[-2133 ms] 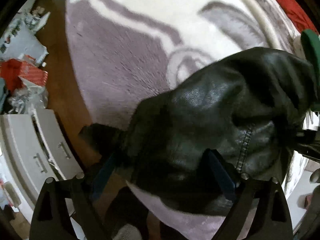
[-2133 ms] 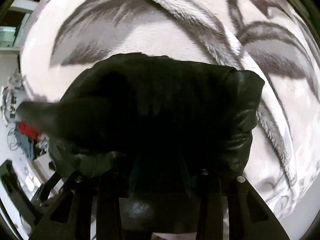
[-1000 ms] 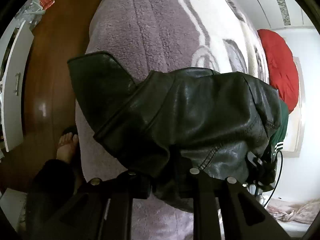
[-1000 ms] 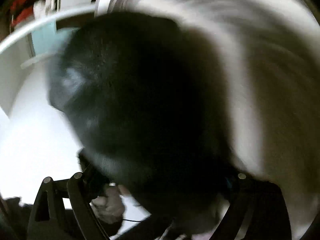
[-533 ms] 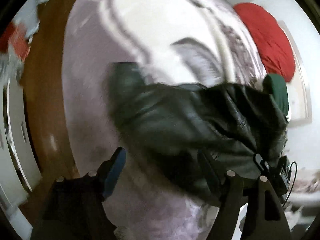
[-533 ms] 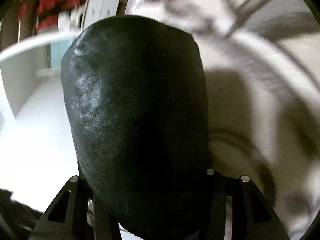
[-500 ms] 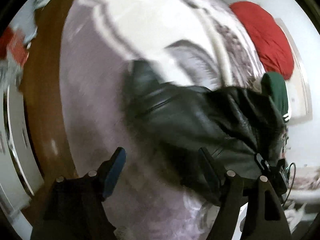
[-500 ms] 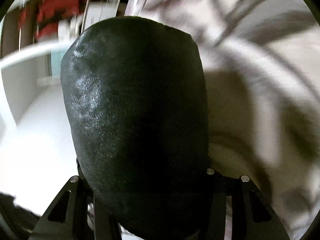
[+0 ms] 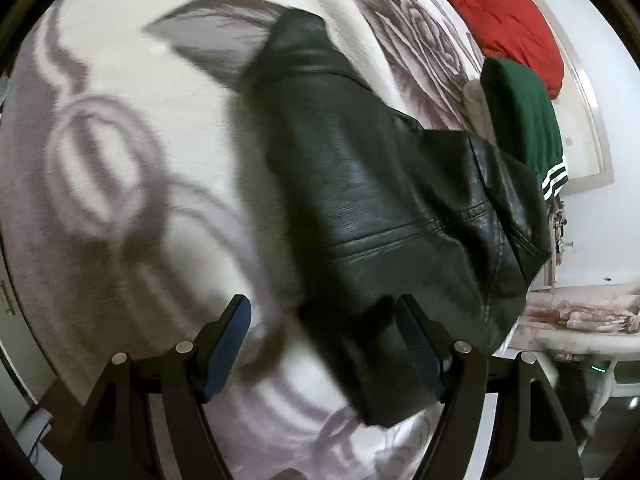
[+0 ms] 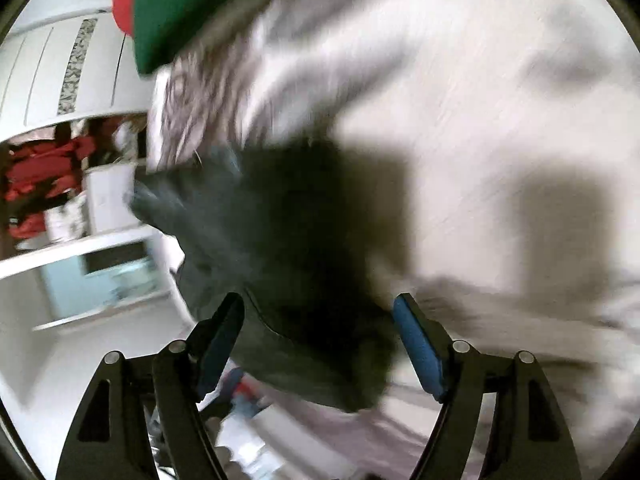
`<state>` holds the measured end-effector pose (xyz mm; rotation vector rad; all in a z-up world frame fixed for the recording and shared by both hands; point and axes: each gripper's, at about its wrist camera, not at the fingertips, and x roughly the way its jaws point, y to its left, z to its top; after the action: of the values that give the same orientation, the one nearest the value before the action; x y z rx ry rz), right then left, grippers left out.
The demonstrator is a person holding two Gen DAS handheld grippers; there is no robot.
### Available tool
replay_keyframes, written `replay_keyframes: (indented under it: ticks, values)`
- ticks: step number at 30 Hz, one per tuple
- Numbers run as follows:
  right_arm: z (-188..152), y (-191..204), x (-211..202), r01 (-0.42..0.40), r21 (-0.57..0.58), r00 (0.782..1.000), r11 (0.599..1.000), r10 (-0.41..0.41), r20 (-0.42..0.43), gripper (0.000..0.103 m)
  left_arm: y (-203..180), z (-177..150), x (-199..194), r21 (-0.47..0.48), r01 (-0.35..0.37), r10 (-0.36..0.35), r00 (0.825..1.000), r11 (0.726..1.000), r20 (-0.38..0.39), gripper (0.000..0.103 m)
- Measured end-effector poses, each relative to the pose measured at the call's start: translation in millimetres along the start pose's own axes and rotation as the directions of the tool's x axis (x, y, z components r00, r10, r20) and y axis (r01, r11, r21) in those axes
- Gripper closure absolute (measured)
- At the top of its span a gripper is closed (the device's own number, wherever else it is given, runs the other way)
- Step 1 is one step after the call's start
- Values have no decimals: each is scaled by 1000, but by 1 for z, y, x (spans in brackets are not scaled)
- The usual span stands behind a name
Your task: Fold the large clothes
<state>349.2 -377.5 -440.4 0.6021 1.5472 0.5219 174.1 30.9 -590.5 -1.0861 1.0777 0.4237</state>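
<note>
Surface: a bed covered by a white and grey patterned blanket (image 9: 120, 152).
Jacket: a black leather jacket (image 9: 384, 208) lies in a folded bundle on the blanket, reaching toward the bed's right edge.
Left gripper: the left gripper (image 9: 324, 344) is spread wide, blue-padded fingers (image 9: 226, 344) clear of the leather, holding nothing.
Right gripper: the right gripper (image 10: 318, 340) also stands wide; the dark jacket (image 10: 288, 248) sits between and beyond its fingers, though blur makes contact hard to judge.
Nearby: a green garment (image 9: 524, 112) lies just past the jacket, and a red duvet (image 9: 500, 12) at the far corner.
</note>
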Motion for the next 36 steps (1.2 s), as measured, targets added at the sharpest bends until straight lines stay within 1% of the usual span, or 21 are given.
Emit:
replay_keyframes:
  ticks: [1,2,3,5,7,8,9,10,13,15,18,21,23,24,26,28,29,32,33,35,36]
  values:
    - [10,6,-14,-31,-29,999,999,32,24,24,-5,2,6,2,-15,15,1000,1000,7,30]
    - [16,26,-20,-73,-90,997,993,74,7,24,-8,5,12,2,-29,29,1000,1000,4,30]
    - [34,42,-19,-86,-120,996,989,83,-29,24,-9,5,16,-1,-39,39,999,999,-1,30]
    - [44,85,14,-114,-213,984,970,81,-156,26,-7,7,26,1,-65,65,998,998,-10,26]
    - [48,100,43,-119,-273,969,955,52,-241,29,-3,4,30,10,-78,78,997,997,-8,21]
    - [50,117,65,-67,-308,971,949,-10,-240,36,-2,3,31,11,-80,80,997,997,-4,19]
    - [54,127,86,-5,-330,972,944,-73,-224,36,0,5,33,6,-70,70,998,998,0,18]
    - [64,130,102,25,-317,972,948,-97,-213,36,2,6,35,1,-58,58,998,998,-6,14]
    - [70,114,131,69,-242,974,968,-118,-194,36,3,8,41,4,-36,36,999,999,-17,12]
    - [72,94,128,67,-228,977,971,-110,-183,36,4,8,42,4,-33,33,999,999,-15,11]
    - [73,84,126,45,-215,977,976,-88,-197,36,7,8,39,-29,-11,10,1000,1000,-30,11]
    - [72,82,106,-24,-200,973,980,-22,-229,36,17,1,19,-77,28,-29,999,997,-14,11]
    - [64,70,69,-96,-151,972,984,61,-226,34,25,-7,9,-97,50,-51,999,994,-4,11]
    - [56,58,48,-118,-125,974,985,91,-208,28,30,-11,9,-112,71,-72,997,991,-9,11]
    - [40,31,28,-78,-96,984,992,62,-166,24,39,-17,20,-146,116,-122,992,983,-34,11]
    - [23,-5,28,-34,-57,985,998,24,-172,23,46,-17,30,-182,175,-183,983,968,-28,11]
    - [17,-21,34,-32,-20,982,999,28,-188,22,48,-15,37,-193,209,-218,976,959,-23,11]
    - [4,-63,72,-152,84,953,985,169,-251,21,48,-12,49,-202,280,-287,958,938,-3,11]
    - [4,-72,87,-235,127,931,964,261,-256,17,48,-12,49,-207,292,-299,954,934,-1,12]
    - [6,-75,108,-326,166,895,931,360,-263,16,52,-16,46,-208,321,-328,945,924,-1,12]
    - [8,-69,115,-355,152,882,922,385,-274,16,55,-19,43,-211,330,-339,941,920,-7,12]
